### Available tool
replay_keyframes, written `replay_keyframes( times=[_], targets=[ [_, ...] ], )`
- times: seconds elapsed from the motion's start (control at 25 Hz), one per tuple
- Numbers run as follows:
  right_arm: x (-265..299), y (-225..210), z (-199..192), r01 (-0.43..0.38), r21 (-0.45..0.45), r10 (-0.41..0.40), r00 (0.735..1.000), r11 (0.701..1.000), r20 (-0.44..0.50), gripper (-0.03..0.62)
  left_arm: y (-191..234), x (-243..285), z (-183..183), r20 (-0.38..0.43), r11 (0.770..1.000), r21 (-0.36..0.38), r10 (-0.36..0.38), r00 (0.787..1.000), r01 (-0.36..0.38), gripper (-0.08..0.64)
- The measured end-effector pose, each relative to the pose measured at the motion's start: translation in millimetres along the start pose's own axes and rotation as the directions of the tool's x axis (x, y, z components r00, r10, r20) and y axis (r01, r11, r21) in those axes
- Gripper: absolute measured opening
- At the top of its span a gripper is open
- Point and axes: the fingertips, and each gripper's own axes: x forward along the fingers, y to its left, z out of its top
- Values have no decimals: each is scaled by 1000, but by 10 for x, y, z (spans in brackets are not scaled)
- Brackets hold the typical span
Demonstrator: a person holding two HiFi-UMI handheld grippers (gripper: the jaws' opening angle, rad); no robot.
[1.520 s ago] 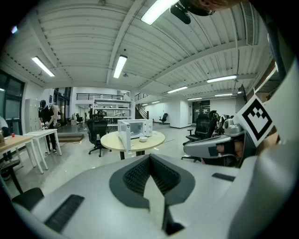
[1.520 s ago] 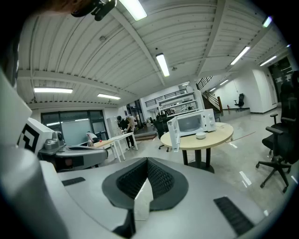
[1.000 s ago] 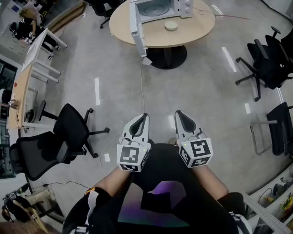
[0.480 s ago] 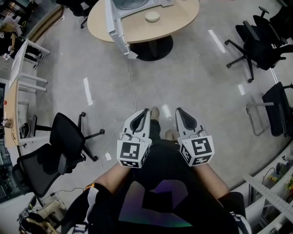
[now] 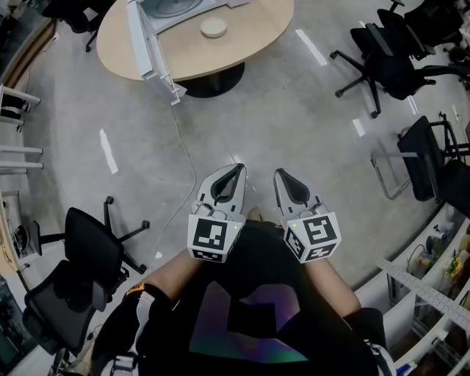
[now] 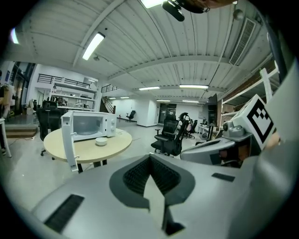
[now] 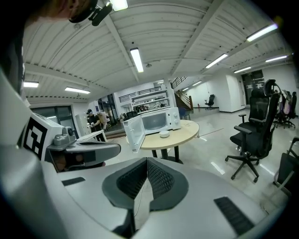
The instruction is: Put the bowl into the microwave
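A small white bowl (image 5: 214,28) sits on the round wooden table (image 5: 250,44) at the top of the head view, in front of the white microwave (image 5: 165,7), whose door (image 5: 139,40) stands open. Both are far ahead across the floor. My left gripper (image 5: 236,169) and right gripper (image 5: 280,174) are held side by side in front of the person's body, both shut with nothing between the jaws. The left gripper view shows the bowl (image 6: 101,141) and microwave (image 6: 88,125) in the distance; the right gripper view shows the bowl (image 7: 164,134) beside the microwave (image 7: 159,120).
Black office chairs stand at the lower left (image 5: 92,246) and at the right (image 5: 385,62), (image 5: 433,158). A white cable (image 5: 183,147) runs from the table across the grey floor. Shelving (image 5: 433,294) lines the lower right. A person (image 7: 89,119) stands far behind the table.
The table with the microwave and bowl has slid up and to the left in the head view and looks larger. Both grippers keep their pose, shut and empty.
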Motion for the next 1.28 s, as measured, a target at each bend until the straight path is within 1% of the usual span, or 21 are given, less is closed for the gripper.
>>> replay_keyframes(
  times=[0.32, 0.6, 0.72, 0.92, 1.28],
  targets=[
    [645, 21, 464, 45, -38, -45, 999, 998, 0, 17, 639, 335, 291, 36, 1000, -6, -19, 999, 19, 46],
    [919, -56, 735, 110, -38, -109, 994, 993, 12, 17, 928, 552, 515, 62, 997, 0, -77, 995, 77, 46],
    [1031, -67, 836, 125, -40, -124, 992, 991, 18, 17, 1029, 623, 605, 73, 996, 7, -95, 993, 94, 46],
    [1249, -27, 986, 123, -51, -122, 992, 991, 17, 17, 1236, 691, 725, 88, 995, 7, -96, 991, 96, 46],
    [1637, 67, 1143, 68, -86, -69, 998, 994, -4, 17, 1624, 788, 838, 104, 999, -21, -41, 994, 44, 46]
  ],
)
